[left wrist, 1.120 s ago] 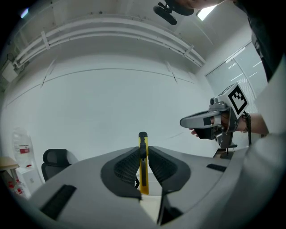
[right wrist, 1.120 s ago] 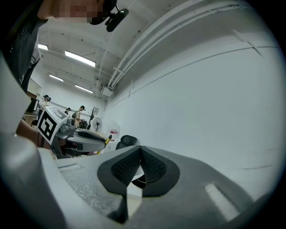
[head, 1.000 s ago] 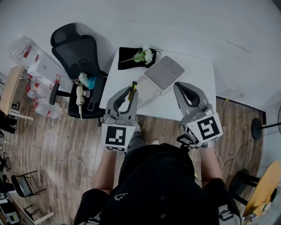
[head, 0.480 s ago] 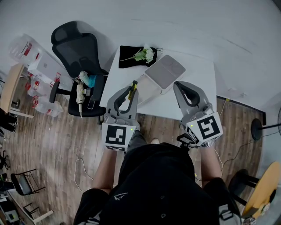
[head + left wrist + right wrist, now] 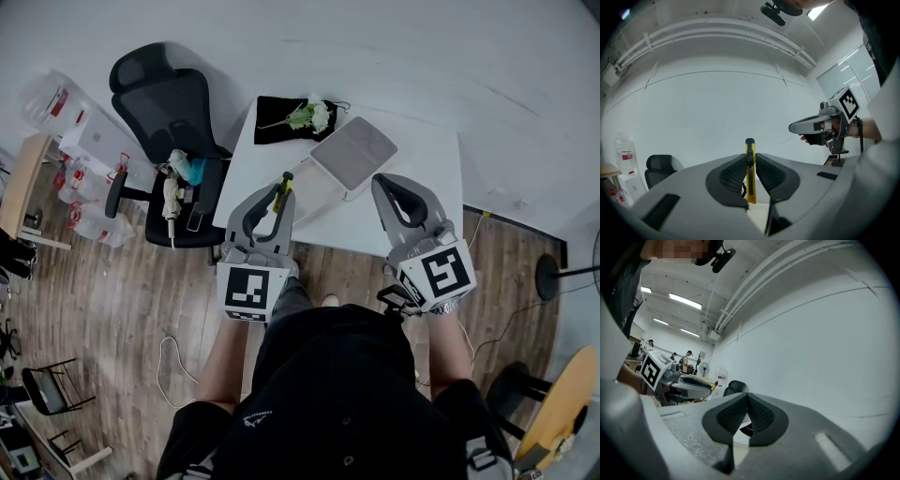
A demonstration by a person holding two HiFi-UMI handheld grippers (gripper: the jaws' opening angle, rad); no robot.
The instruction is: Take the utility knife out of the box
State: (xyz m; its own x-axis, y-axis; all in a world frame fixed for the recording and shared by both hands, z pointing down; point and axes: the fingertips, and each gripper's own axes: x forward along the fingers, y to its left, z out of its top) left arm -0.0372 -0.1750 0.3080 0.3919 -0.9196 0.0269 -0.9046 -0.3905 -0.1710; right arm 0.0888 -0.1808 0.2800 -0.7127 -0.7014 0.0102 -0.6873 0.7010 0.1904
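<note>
My left gripper (image 5: 277, 194) is shut on a yellow utility knife (image 5: 282, 186) and holds it level above the near left part of the white table (image 5: 422, 155). In the left gripper view the knife (image 5: 750, 176) stands on edge between the ribbed pads, and its black end pokes out past the tips. The white box (image 5: 319, 192) lies just right of the knife, with its grey lid (image 5: 353, 153) behind it. My right gripper (image 5: 392, 183) hangs near the box's right side, shut with nothing between its pads (image 5: 733, 414).
A black cloth (image 5: 277, 122) with a white flower sprig (image 5: 309, 117) lies at the table's far left corner. A black office chair (image 5: 169, 103) with bottles and clutter on its seat stands left of the table. Wooden floor surrounds it, with a cable (image 5: 173, 361) on it.
</note>
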